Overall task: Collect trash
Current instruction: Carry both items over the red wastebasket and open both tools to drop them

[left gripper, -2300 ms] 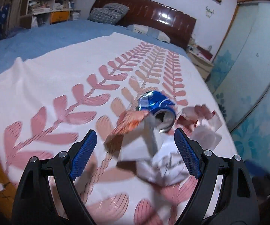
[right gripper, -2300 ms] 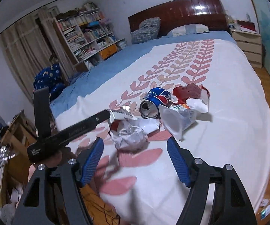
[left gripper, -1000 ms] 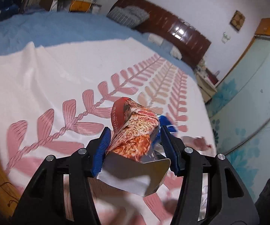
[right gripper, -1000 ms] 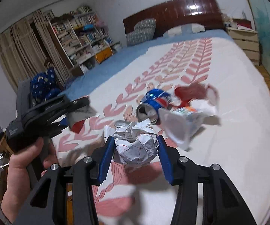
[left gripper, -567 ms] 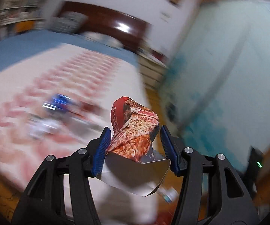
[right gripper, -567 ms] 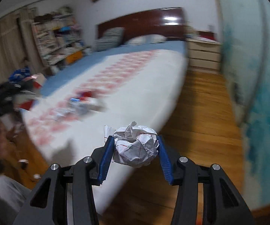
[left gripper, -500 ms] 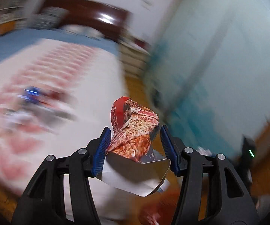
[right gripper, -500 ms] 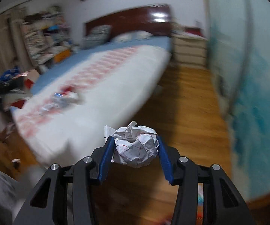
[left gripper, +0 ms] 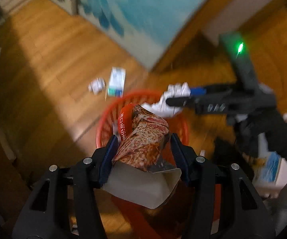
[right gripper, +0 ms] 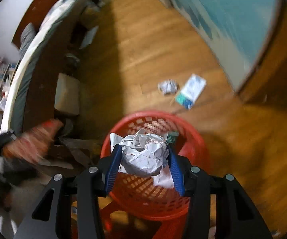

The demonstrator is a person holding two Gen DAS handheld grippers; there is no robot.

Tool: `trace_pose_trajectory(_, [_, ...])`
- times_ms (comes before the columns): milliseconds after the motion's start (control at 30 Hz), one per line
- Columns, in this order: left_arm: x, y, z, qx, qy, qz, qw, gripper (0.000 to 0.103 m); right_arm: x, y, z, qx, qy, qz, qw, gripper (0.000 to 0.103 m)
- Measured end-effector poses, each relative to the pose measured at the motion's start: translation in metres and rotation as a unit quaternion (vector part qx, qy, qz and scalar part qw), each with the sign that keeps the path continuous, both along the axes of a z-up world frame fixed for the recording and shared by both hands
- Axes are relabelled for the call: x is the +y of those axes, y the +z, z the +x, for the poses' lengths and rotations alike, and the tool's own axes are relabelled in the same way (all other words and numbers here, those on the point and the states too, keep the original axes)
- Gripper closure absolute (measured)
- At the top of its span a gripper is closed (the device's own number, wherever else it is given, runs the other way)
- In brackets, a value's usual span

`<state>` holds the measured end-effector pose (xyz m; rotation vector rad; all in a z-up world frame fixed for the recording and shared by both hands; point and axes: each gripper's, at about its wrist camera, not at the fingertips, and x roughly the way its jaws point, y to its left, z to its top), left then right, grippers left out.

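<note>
My left gripper [left gripper: 142, 155] is shut on a red snack bag [left gripper: 143, 137] with a silver inside, held over a red mesh waste basket [left gripper: 103, 127] on the wooden floor. In the left wrist view the right gripper [left gripper: 180, 99] reaches in from the right with white paper, a gloved hand [left gripper: 267, 133] holding it. My right gripper [right gripper: 144, 163] is shut on a crumpled white paper ball [right gripper: 143, 157] right above the red basket [right gripper: 195, 137]. The snack bag [right gripper: 29, 141] shows blurred at the left in the right wrist view.
A small paper wad [right gripper: 167, 86] and a white-and-teal packet [right gripper: 191, 91] lie on the wooden floor beyond the basket. The bed's edge [right gripper: 24, 59] runs along the left, with a pale box [right gripper: 66, 94] beside it. A blue patterned wardrobe door [right gripper: 233, 20] stands at the right.
Both grippers swung away from the bed and turned downward, carrying the snack bag and the paper ball. They now hang over the red basket on the floor.
</note>
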<state>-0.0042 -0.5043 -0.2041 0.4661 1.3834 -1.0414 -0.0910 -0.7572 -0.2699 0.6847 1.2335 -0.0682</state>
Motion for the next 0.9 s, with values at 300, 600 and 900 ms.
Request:
trace_pose_trajectory(300, [-0.027, -0.032, -0.024, 0.019, -0.058, 0.042, 0.9972, 0.047, 0.014, -0.017, 0.003, 0.017, -0.008, 0.014, 1.000, 0.048])
trace_pose_trajectory(600, [-0.023, -0.031, -0.031, 0.022, -0.050, 0.049, 0.9973, 0.031, -0.009, -0.015, -0.008, 0.012, -0.042, 0.024, 0.999, 0.038])
trace_pose_trajectory(900, [-0.021, -0.019, -0.027, 0.003, -0.035, 0.024, 0.9991, 0.031, -0.006, 0.004, -0.005, -0.001, -0.044, 0.015, 0.999, 0.038])
